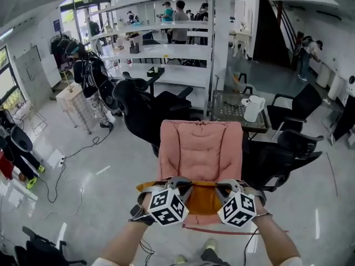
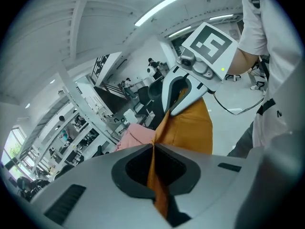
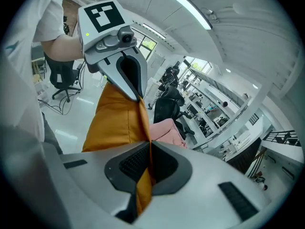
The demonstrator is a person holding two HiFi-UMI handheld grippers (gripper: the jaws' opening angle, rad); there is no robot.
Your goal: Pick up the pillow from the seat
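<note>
Left gripper (image 1: pixel 178 184) and right gripper (image 1: pixel 224 186) share one orange pillow (image 1: pixel 202 199), each pinching a corner.
Beyond them the pink padded seat (image 1: pixel 201 147) stands on the pale floor (image 1: pixel 111 173) among black office chairs (image 1: pixel 141 108); the pillow hangs stretched between the two grippers over the seat's front part. Both pairs of jaws are clamped narrow on a fold of orange fabric, which runs straight through each gap.

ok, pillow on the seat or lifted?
Lifted: pillow hangs clear of seat, left gripper and right gripper each shut on its edge.
</note>
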